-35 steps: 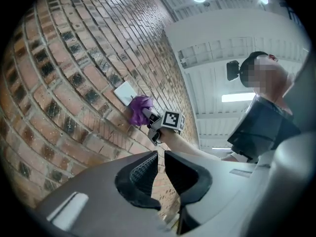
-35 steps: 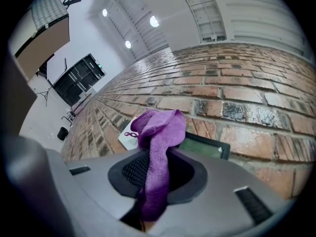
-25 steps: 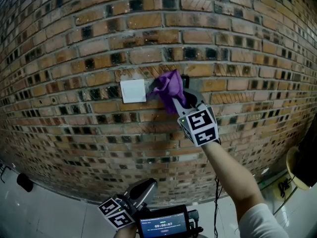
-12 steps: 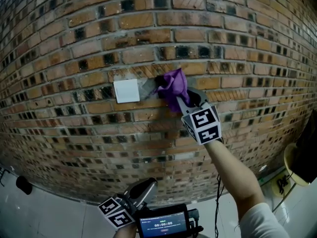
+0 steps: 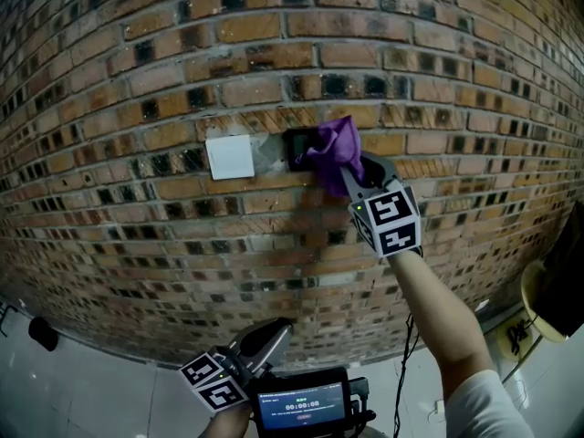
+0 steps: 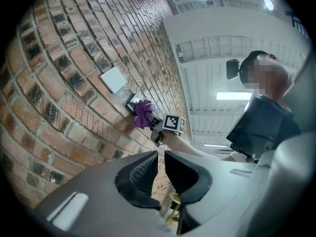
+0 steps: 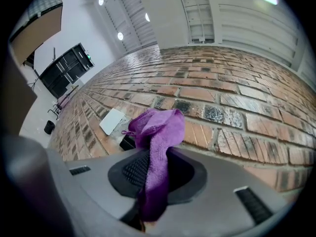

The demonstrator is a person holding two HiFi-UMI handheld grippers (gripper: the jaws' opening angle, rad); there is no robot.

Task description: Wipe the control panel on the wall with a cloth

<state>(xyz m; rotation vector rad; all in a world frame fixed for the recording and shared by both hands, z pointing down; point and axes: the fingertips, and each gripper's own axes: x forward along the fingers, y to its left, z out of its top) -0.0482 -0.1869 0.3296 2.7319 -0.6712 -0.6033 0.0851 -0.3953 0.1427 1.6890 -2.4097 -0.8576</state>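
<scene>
The cloth (image 5: pixel 336 149) is clamped between the jaws of the right gripper (image 5: pixel 356 179). Its bunched purple head is pressed to the brick wall (image 5: pixel 137 71) over the right edge of the control panel (image 5: pixel 297 147), so that only the left part of the dark panel is seen uncovered. A white switch plate (image 5: pixel 230 156) is mounted just left of the control panel. The left gripper (image 5: pixel 269 336) is held well below the control panel and away from the wall, its jaws drawn together but for a thin slit, with nothing between them. The step in hand is judged to be the wiping stroke itself. For it to be done well, the cloth is best swept leftward across the control panel in overlapping passes from its top edge to its bottom edge, the wad laid flat and the pressure kept light so that nothing on the panel is set off. A firm grip is advised, since a loose tail of cloth hangs down through the jaws. The hard jaw tips are best held off the control panel and off the rough brick around it, where fibres could be snagged.
</scene>
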